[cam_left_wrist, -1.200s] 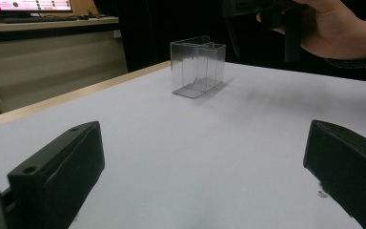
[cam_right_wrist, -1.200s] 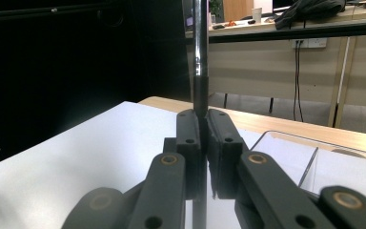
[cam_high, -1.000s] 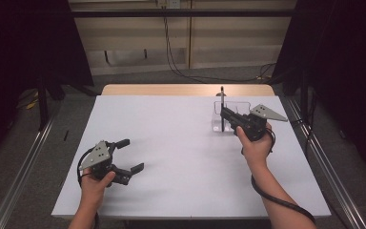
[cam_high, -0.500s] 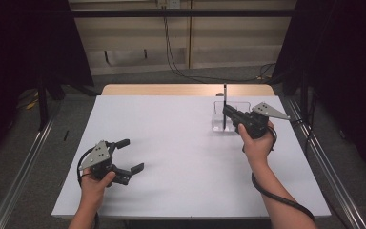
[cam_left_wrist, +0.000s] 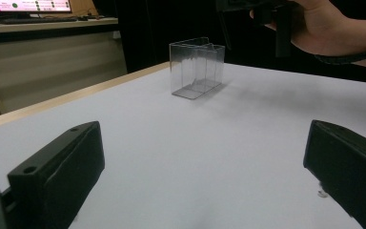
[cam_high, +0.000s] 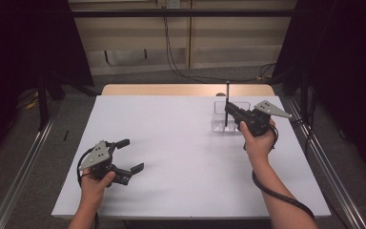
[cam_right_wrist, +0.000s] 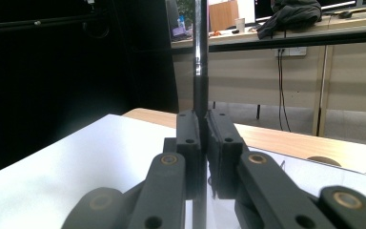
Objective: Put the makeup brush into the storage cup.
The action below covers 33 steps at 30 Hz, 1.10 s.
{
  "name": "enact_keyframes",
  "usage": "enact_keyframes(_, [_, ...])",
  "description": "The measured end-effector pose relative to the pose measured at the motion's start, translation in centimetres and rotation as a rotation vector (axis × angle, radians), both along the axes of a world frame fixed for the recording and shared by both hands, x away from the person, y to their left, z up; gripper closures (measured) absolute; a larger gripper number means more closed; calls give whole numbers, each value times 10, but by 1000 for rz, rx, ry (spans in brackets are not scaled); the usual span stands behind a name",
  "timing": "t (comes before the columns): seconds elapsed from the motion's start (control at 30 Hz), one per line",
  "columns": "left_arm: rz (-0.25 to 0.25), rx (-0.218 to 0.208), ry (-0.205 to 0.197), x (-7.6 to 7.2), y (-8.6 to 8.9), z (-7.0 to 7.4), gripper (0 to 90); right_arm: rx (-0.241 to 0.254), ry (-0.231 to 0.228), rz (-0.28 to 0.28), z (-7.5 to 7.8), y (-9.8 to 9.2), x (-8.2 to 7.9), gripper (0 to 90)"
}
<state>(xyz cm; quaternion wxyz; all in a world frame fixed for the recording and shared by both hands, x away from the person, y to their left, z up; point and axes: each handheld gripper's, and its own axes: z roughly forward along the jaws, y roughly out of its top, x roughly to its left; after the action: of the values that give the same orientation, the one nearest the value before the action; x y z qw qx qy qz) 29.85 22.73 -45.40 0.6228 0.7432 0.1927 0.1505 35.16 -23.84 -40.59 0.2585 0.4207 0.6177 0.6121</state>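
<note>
On the white worktop (cam_high: 181,143) the right tongs (cam_high: 232,113) sit at about two o'clock, clamped tight on a thin dark rod (cam_high: 227,102). The rod stands upright between the two pads and rises above them; in the right gripper view the rod (cam_right_wrist: 200,57) runs straight up from the closed jaws. Its lower end drops into a clear plastic box (cam_high: 228,116), which stands at two o'clock near the far edge of the worktop, just beside the right hand (cam_high: 259,143). In the left gripper view the clear plastic box (cam_left_wrist: 196,67) shows as an open-topped container split into compartments.

The left tongs (cam_high: 130,155) rest at about eight o'clock, well apart from the box. Their jaws are spread wide with nothing between them, over bare worktop.
</note>
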Motion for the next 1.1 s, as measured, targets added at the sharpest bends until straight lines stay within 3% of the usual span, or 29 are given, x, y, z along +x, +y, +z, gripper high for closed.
enact_keyframes(1.1, [-2, -4, 3, 0, -1, 0, 0, 16, -11, -42, 5, -9, 11, 842])
